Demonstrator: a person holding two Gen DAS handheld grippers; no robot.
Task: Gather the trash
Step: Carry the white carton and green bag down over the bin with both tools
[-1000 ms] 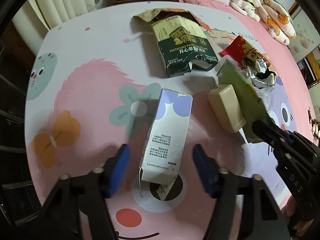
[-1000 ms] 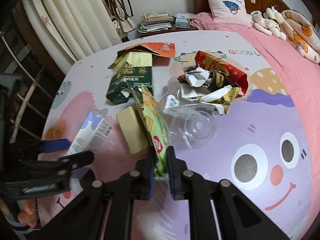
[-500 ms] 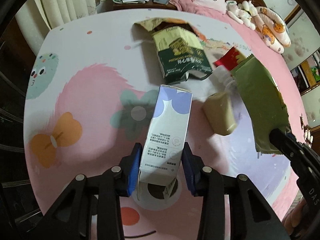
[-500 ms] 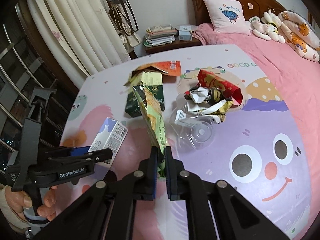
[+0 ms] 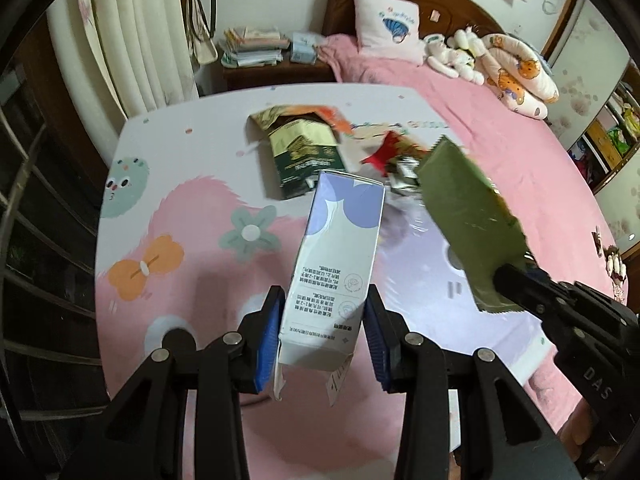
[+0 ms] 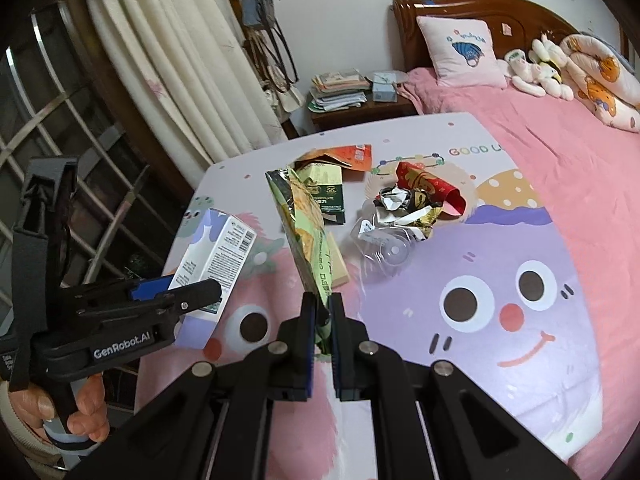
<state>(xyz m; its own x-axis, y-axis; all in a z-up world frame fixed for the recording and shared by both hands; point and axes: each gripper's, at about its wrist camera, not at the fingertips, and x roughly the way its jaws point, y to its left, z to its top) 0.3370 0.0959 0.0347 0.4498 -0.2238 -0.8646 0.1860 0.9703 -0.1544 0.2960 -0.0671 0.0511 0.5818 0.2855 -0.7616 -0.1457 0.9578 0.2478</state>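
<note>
My left gripper point(image 5: 322, 330) is shut on a white and purple carton point(image 5: 338, 256) and holds it above the cartoon mat point(image 5: 168, 216). The carton also shows in the right wrist view point(image 6: 216, 256), with the left gripper point(image 6: 176, 290) at its lower end. My right gripper point(image 6: 322, 320) is shut on a green snack bag point(image 6: 304, 228) and holds it up off the mat. In the left wrist view the bag point(image 5: 464, 216) hangs at the right, pinched by the right gripper point(image 5: 506, 280).
On the mat lie a dark green chocolate box point(image 6: 326, 194), a tan block point(image 6: 338, 270), a clear plastic cup point(image 6: 382, 240), crumpled foil wrappers point(image 6: 404, 206) and a red packet point(image 6: 432, 190). A pink bed point(image 6: 560, 132) is at the right, a nightstand point(image 6: 360, 108) behind.
My left gripper closed on the carton and lifted it off the mat. My right gripper raised the green snack bag higher. Both views now look more level across the room.
</note>
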